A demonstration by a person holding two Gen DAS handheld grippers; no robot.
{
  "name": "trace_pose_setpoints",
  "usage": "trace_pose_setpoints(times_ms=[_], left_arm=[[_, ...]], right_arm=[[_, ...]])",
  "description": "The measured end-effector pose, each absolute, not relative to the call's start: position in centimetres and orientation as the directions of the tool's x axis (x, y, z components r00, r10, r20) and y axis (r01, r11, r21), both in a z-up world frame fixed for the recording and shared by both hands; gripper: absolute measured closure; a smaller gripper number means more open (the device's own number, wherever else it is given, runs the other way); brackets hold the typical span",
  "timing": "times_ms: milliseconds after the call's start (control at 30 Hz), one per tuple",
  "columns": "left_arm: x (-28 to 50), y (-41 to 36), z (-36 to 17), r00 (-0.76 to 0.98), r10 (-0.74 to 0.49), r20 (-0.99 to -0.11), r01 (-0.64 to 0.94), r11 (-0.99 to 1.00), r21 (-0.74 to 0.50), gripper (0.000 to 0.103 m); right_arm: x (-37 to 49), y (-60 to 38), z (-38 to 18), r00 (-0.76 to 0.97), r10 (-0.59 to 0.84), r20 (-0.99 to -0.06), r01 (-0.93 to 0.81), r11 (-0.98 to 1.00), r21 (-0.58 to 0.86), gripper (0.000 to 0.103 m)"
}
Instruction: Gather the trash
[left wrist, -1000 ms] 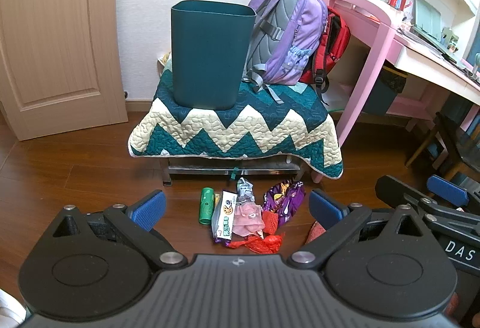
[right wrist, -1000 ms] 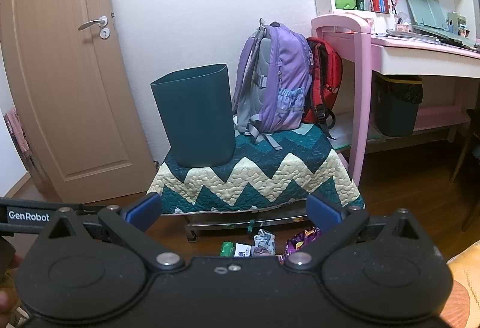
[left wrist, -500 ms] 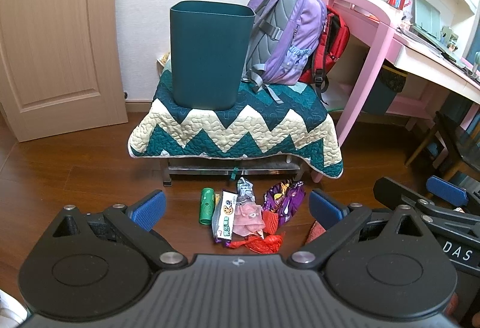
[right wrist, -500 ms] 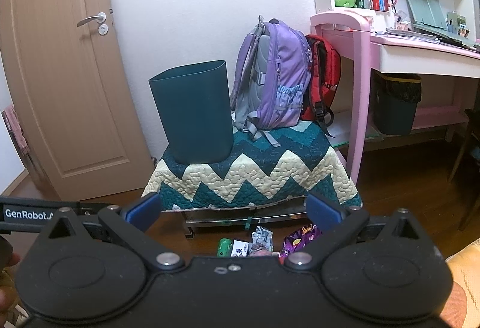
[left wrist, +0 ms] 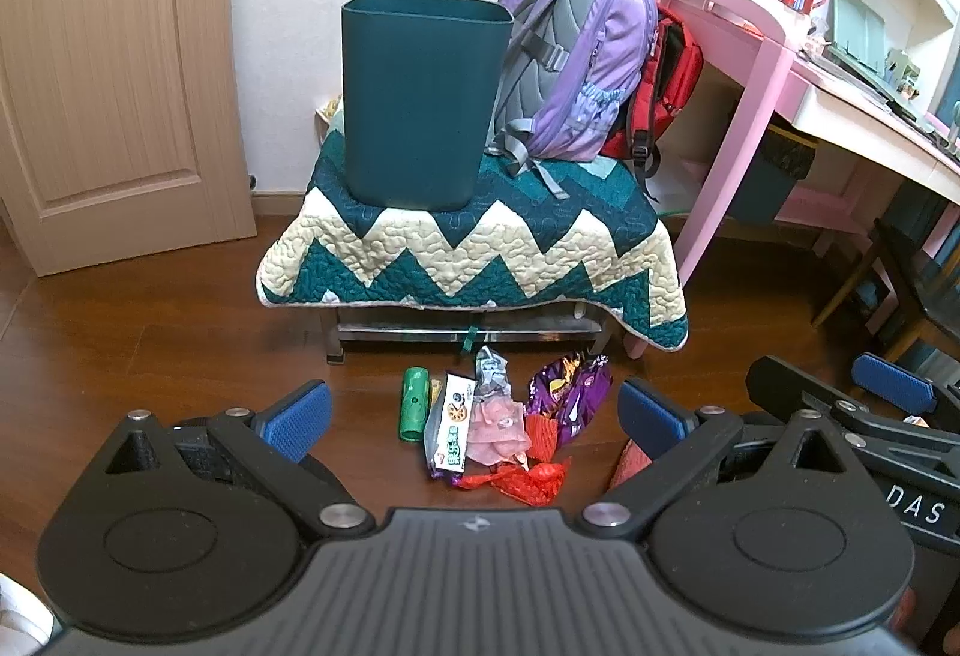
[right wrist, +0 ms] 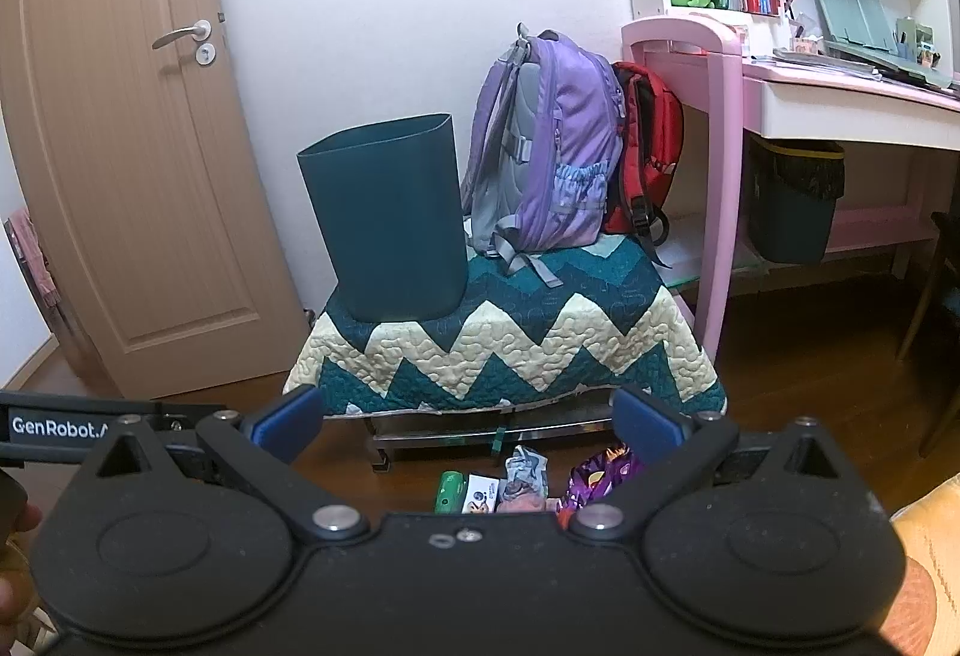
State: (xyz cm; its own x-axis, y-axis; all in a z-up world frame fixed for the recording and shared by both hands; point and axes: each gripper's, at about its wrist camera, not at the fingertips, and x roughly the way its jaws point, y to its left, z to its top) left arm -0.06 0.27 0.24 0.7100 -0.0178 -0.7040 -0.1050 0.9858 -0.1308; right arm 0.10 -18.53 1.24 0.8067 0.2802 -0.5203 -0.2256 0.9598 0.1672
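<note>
Bin [left wrist: 420, 98] on quilted stool [left wrist: 468, 248], backpack [left wrist: 576, 56] right of it; wrappers [left wrist: 504, 428] on floor [left wrist: 150, 344] in front; desk [left wrist: 840, 80] right.

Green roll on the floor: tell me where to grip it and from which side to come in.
Grip the green roll across its middle, coming down from above, probably with the left gripper, which is open over the pile. It is a small cylinder lying flat on the floor, long axis pointing away from the camera, so the fingers should straddle its rounded sides. Its left side is free; a white packet lies close on its right.

Teal bin [right wrist: 393, 224] atop quilted stool [right wrist: 510, 350]
</note>
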Motion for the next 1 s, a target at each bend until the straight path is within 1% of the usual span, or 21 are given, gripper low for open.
trace_pose_setpoints(times_ms=[433, 1000], left_arm=[[-0.6, -0.2, -0.6, 0.678, -0.028, -0.735, -0.106, 0.985, -0.135, 0.001], [-1.2, -0.3, -0.7, 0.672, -0.027, -0.740, -0.113, 0.984, -0.139, 0.001]], right_arm=[[-0.3, -18.6, 0.7, 0.783, 0.262, -0.564, -0.210, 0.965, 0.157, 0.000], [-0.9, -18.3, 1.0, 0.777, 0.258, -0.574, -0.211, 0.966, 0.149, 0.000]])
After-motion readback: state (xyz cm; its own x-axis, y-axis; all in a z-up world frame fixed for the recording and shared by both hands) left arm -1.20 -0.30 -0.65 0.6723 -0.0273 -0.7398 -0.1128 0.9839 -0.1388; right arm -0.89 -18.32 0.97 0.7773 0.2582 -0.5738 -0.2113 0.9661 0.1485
